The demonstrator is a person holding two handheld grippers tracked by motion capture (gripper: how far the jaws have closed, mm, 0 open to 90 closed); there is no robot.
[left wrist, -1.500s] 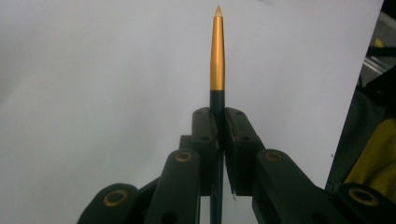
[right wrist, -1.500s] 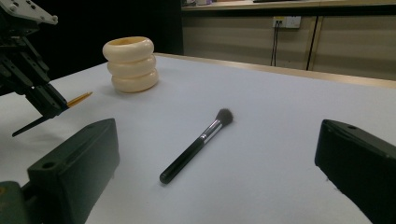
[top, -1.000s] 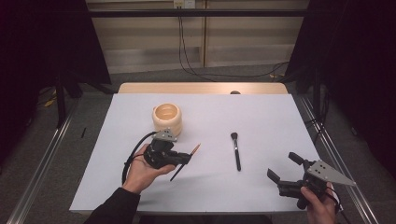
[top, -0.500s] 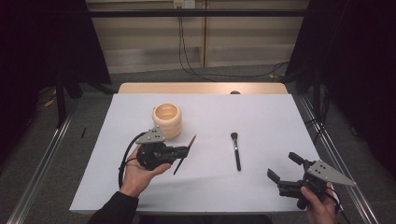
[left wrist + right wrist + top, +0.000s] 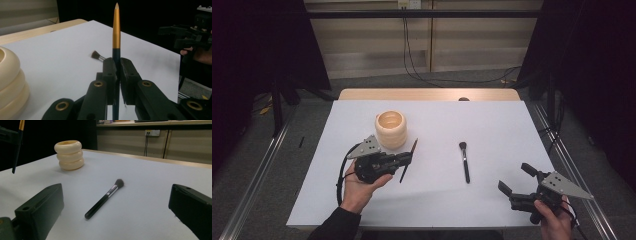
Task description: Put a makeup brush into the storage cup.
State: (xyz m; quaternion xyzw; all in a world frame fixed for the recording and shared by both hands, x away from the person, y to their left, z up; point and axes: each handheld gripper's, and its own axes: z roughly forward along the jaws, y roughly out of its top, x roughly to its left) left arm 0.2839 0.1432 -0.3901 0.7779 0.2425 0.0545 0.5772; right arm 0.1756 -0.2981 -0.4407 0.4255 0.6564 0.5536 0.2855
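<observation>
Thin brush (image 5: 116, 30): a slim, smooth stick, dark teal at the lower part, a gold metallic band above it, and a pale pointed tip; in my left gripper view it stands upright straight out of my jaws.
Thin brush, place: lifted off the table in my left gripper (image 5: 407, 159), just in front of the holder; in the high view it slants up and away, its tip close to the holder's right side.
My left gripper: jaws pressed together on the dark lower part of the thin brush, the black pads tight against both sides; matte black plastic with brass-coloured rivets.
My left hand (image 5: 357, 182): palm up under the gripper body, a dark sleeve at the wrist.
Holder (image 5: 390, 129): cream-coloured, glossy, built like three rounded rings stacked, open at the top, standing upright on the sheet.
Makeup brush (image 5: 464, 161): glossy black handle, silver ferrule, soft dark round bristle head; it lies flat near the middle of the sheet, apart from everything.
My right gripper (image 5: 518, 179): jaws wide apart, nothing between them, held low by the near right corner, well clear of the makeup brush.
Table (image 5: 492, 125): covered by a smooth, matte white sheet, with a light wood edge at the far side.
</observation>
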